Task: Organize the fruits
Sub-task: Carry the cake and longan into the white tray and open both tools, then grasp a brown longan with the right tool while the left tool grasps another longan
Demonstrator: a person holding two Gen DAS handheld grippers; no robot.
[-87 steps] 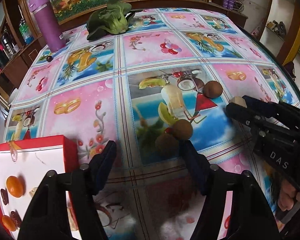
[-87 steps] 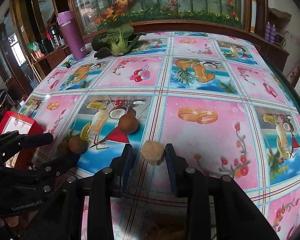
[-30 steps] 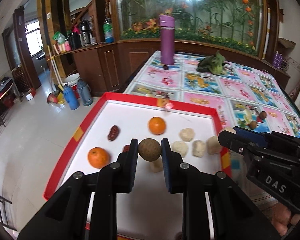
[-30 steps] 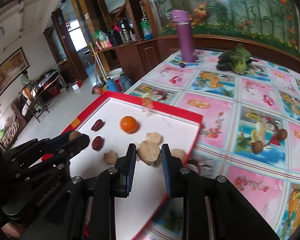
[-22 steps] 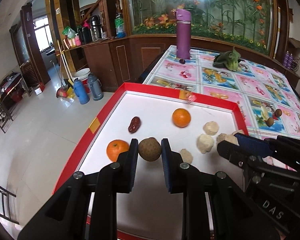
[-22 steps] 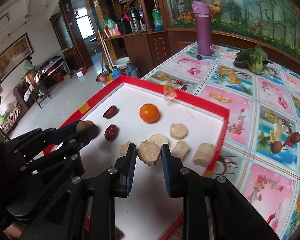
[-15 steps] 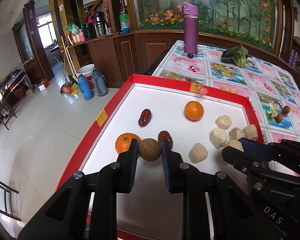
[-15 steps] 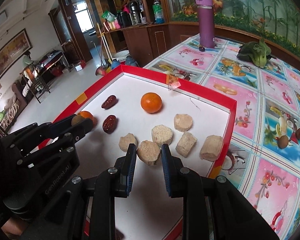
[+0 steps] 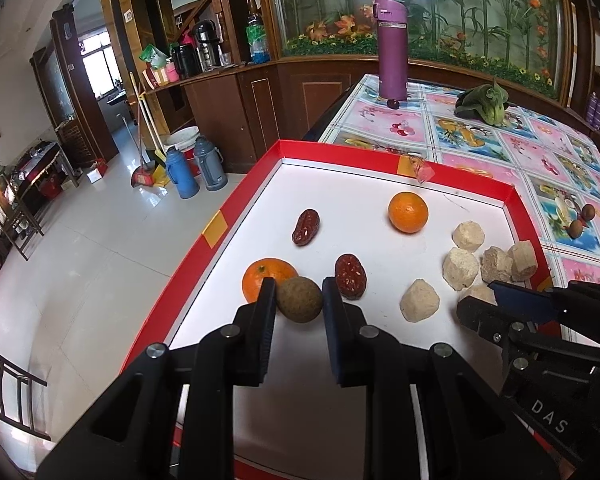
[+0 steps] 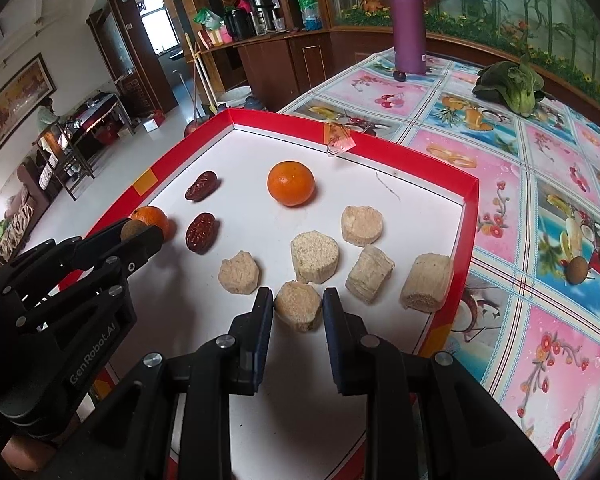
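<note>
Left hand-held gripper (image 9: pixel 299 300): black, matte, angular; jaws closed on a round brown fruit (image 9: pixel 299 299) with a dull, rough skin, held over the white floor of the tray.
Just left of it: an orange (image 9: pixel 266 283), glossy and dimpled, partly hidden behind the left finger.
Just right of it: a dark red date (image 9: pixel 351 276), wrinkled and oval; a second date (image 9: pixel 306 227) lies farther ahead.
Tray (image 9: pixel 220 226): red rim, flat white base, yellow tape patches on the wall.
Ahead and right: a second orange (image 9: pixel 407 212), then pale, crumbly cut chunks (image 9: pixel 461 263) clustered by the right wall.
Right hand-held gripper (image 10: pixel 298 306): same black build; jaws pressed on a beige, grainy chunk (image 10: pixel 299 305), low over the tray among the other cylinders.
Right of that gripper: a stubby ridged chunk (image 10: pixel 426 282) beside the tray's right wall.
Desk (image 10: pixel 540 312): glossy cloth of pink and blue fruit-print squares, with two brown fruits (image 10: pixel 592 262) lying well to the right, outside the tray.
Left wrist view only: blue and grey flasks on the tiled floor.
Right wrist view only: the left tool from the side, level, marked GenRobot.AI, fruit at its tips.
</note>
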